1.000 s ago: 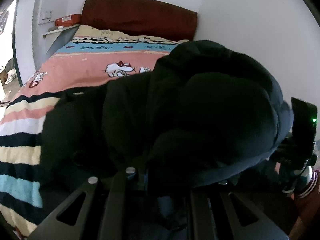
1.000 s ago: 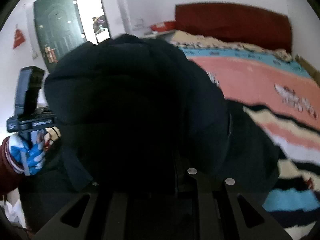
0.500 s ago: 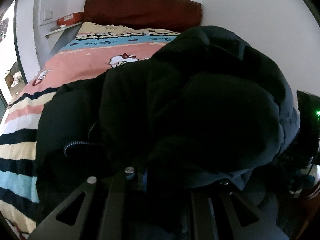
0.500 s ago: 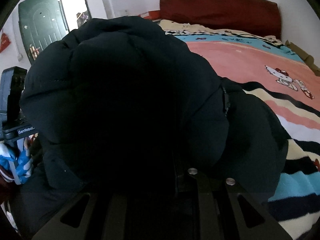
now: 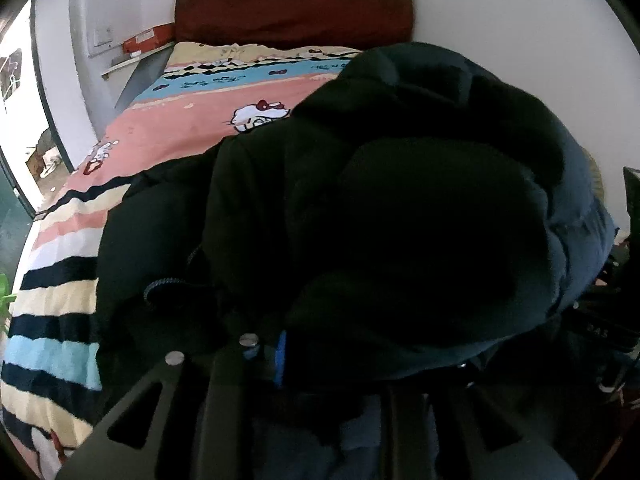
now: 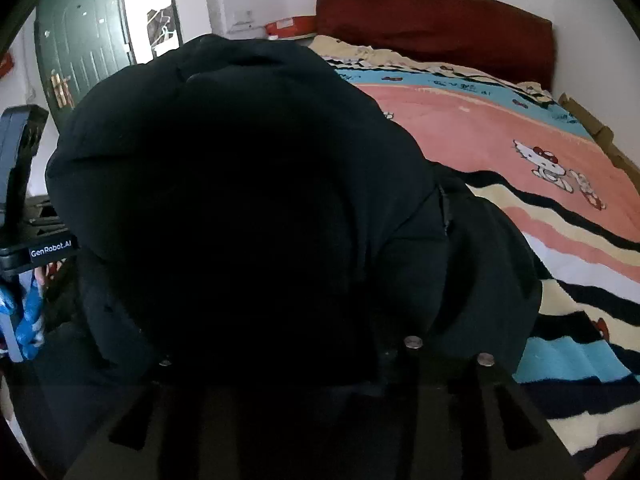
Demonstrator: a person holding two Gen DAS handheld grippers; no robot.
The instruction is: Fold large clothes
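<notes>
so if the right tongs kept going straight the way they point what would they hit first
Most likely the bulky black padded jacket: it fills the view directly ahead of the right tongs, whose jaws are opening with its fabric bunched between them. The striped cartoon-print blanket lies beyond, though depth is hard to judge.

Both wrist views look steeply down, close over the bed [image 5: 168,128], side by side.

1. The big black coat [image 5: 400,220] bulges up right in front of both cameras and blocks the way ahead.
2. Past the coat, the bed [image 5: 172,136] is flat and bare up to the red headboard [image 5: 292,8].
3. White walls [image 5: 500,20] close in behind and beside the bed.
4. A green door [image 6: 80,48] stands far off on one side.
</notes>
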